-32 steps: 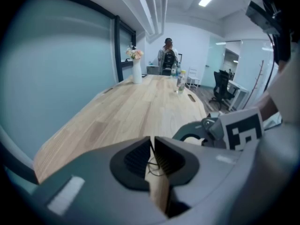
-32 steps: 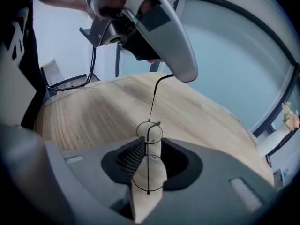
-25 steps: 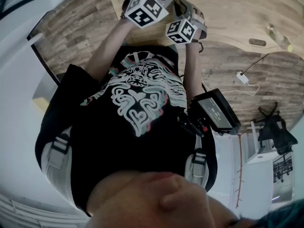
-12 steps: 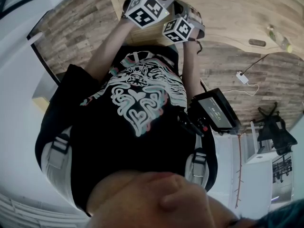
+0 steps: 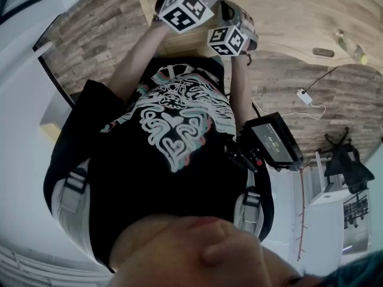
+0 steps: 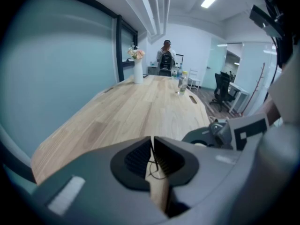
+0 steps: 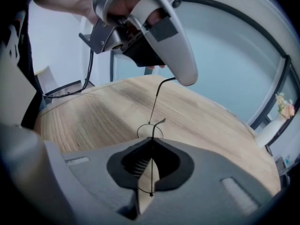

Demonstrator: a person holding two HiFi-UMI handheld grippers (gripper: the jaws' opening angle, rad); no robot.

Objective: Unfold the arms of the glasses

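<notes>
Holding wire-framed glasses (image 7: 151, 131) just above the wooden table (image 7: 93, 111), pinched by a thin wire in the clenched jaws of the left gripper (image 6: 153, 143) and at the frame in the closing jaws of the right gripper (image 7: 151, 143).

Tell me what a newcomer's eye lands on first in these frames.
The hair-thin wire glasses over the long wooden table stand out first. The right gripper has its jaws closing, pads pinched on the rim, and a thin wire of the frame runs up to the left gripper at the top. In the head view, the two black-and-white marker cubes stand out at the top edge, above the person's patterned black T-shirt.
</notes>
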